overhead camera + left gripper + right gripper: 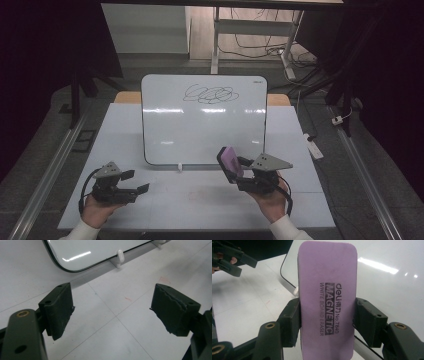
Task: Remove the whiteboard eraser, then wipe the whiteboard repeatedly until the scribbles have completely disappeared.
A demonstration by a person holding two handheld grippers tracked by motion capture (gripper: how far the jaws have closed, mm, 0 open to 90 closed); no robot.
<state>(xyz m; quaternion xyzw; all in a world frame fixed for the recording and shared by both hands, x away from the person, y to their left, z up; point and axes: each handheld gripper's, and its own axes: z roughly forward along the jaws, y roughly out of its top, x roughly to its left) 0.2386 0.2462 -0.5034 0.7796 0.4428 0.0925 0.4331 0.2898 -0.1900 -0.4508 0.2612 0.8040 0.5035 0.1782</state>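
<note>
Purple eraser (327,302) sits pinched between the right gripper (239,172)'s jaws, lower right of the high view; the left gripper (132,182) hangs spread and empty. Judged step: carrying it to the scribble (210,93) at the whiteboard (200,135)'s top, next pressing flat.

Lab: dark curtains (40,60), floor cables (260,47), white table (200,200).

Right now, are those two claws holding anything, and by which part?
The right gripper clamps a purple eraser by its long side edges. The left gripper holds nothing.
</note>
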